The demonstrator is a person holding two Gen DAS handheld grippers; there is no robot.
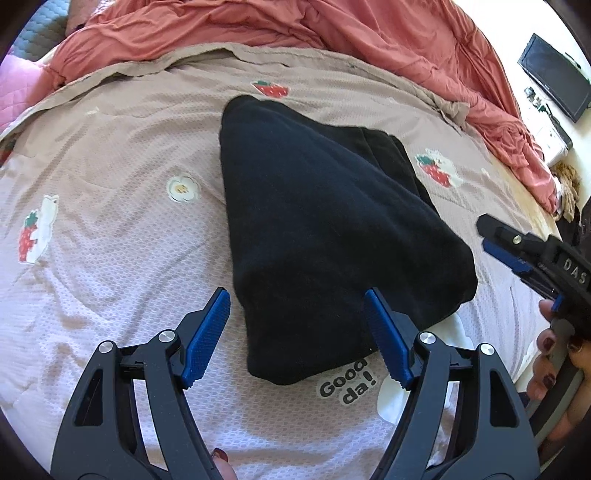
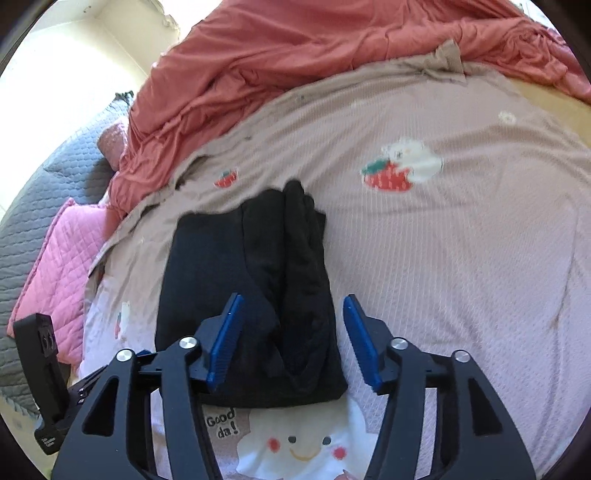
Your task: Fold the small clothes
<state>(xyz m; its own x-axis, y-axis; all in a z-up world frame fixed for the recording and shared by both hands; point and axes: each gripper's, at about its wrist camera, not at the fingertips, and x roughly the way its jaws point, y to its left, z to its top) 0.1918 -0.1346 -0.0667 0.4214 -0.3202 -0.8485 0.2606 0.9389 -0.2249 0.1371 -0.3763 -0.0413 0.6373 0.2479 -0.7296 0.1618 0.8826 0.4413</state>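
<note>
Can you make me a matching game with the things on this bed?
Things:
1. folded garment
2. blanket
3. pillow
4. strawberry print

Colours:
A. pink
B. black
C. red with green leaves
D. coral red

Pairs: 1-B, 2-D, 3-A, 4-C

From my left tool (image 1: 297, 338), the printed bedspread (image 1: 110, 229) lies flat and bare across the left half of the frame, free for a pass. The folded black garment (image 1: 325, 221) fills the centre as a low mound. My right tool (image 1: 532, 254) juts in at the right edge. The bunched red blanket (image 1: 332, 26) walls off the top. From my right tool (image 2: 291, 341), the right half is bare bedspread; my left tool (image 2: 40, 376) stands lower left.
</note>
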